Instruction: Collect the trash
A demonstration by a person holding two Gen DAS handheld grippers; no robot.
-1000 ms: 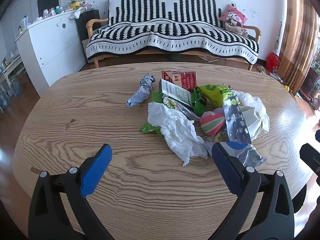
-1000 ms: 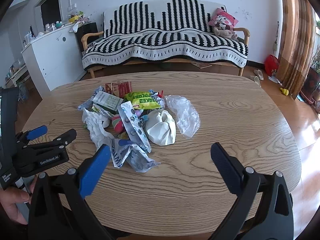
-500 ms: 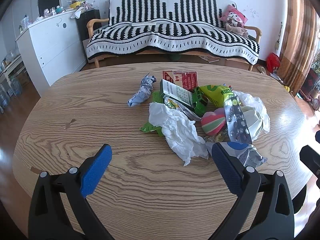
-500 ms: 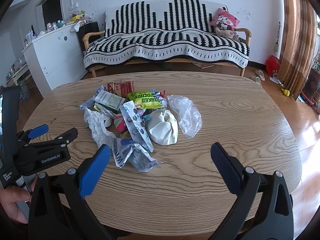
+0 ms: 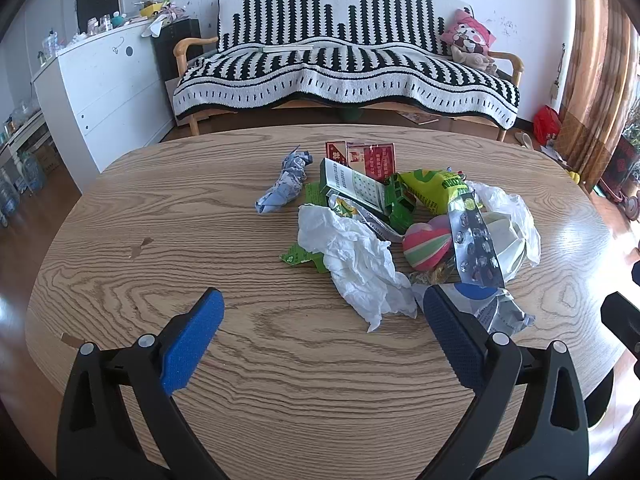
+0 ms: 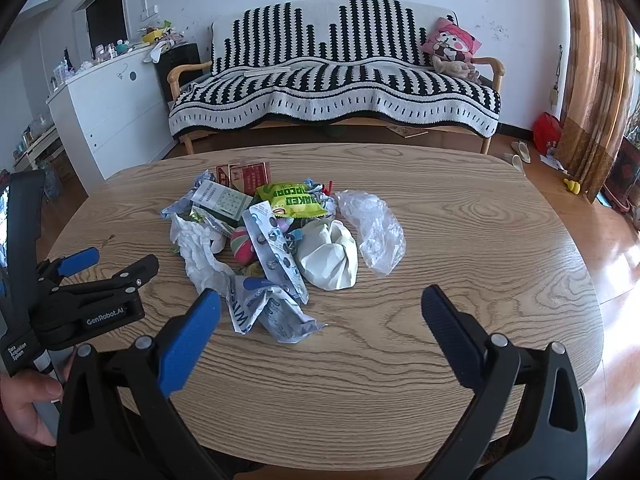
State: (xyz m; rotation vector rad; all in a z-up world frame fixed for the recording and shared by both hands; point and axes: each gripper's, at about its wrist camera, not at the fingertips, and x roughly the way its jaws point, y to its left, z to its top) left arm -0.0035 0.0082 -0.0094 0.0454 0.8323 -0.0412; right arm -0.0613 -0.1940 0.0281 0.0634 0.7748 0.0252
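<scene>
A heap of trash lies on the oval wooden table (image 5: 240,360): a crumpled white tissue (image 5: 356,264), a green-and-white carton (image 5: 356,190), a yellow-green snack bag (image 5: 436,192), a silver blister pack (image 5: 474,244), a striped heart-shaped ball (image 5: 426,246), a red packet (image 5: 370,158) and a crumpled blue-white wrapper (image 5: 284,188). In the right wrist view I also see a white wad (image 6: 330,258) and a clear plastic bag (image 6: 376,230). My left gripper (image 5: 320,336) is open and empty, just short of the tissue. My right gripper (image 6: 320,336) is open and empty, near the heap's front edge.
A sofa with a black-and-white striped throw (image 5: 344,68) stands behind the table. A white cabinet (image 5: 104,92) is at the left. Curtains (image 5: 596,72) hang at the right. The left gripper body (image 6: 88,300) shows at the left of the right wrist view.
Both views have shifted only slightly; the right gripper has edged a little nearer the heap. Both grippers stay open and empty.
</scene>
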